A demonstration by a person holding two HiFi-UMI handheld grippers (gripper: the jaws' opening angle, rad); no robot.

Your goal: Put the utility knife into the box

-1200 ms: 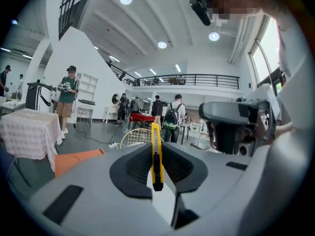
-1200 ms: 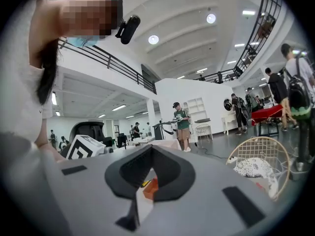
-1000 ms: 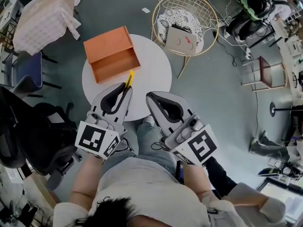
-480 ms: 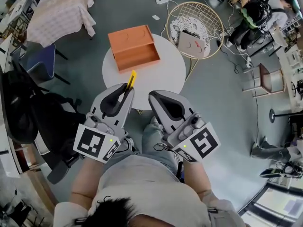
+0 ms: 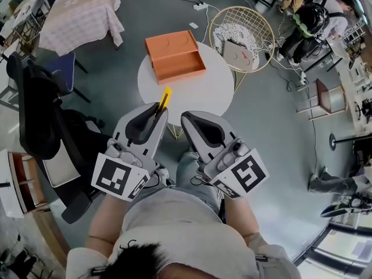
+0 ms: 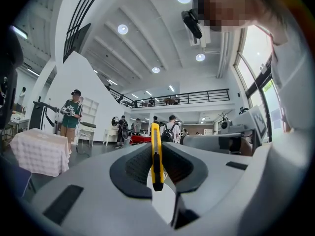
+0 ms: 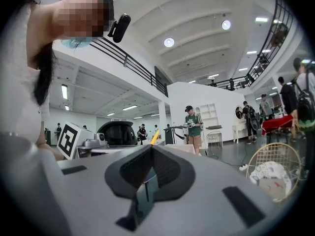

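The yellow utility knife (image 5: 164, 97) sticks out forward from my left gripper (image 5: 157, 110), which is shut on it. In the left gripper view the knife (image 6: 156, 154) stands on edge between the two dark pads, held at the left gripper (image 6: 156, 149). The open orange box (image 5: 174, 56) lies at the far side of the round white table (image 5: 200, 92), ahead of both grippers and apart from them. My right gripper (image 5: 187, 118) hangs beside the left one, shut and empty. Its jaws meet at the right gripper (image 7: 151, 146), and the knife tip (image 7: 154, 137) shows just beyond.
A gold wire chair (image 5: 264, 34) with a cushion stands right of the table. A table with checked cloth (image 5: 81, 16) is at far left, a dark office chair (image 5: 40, 109) near left. Cables lie on the grey floor, and people stand in the hall (image 7: 194, 127).
The table and box have slid to the right and farther off in the head view. Both grippers keep their pose, and the knife stays in the left one.
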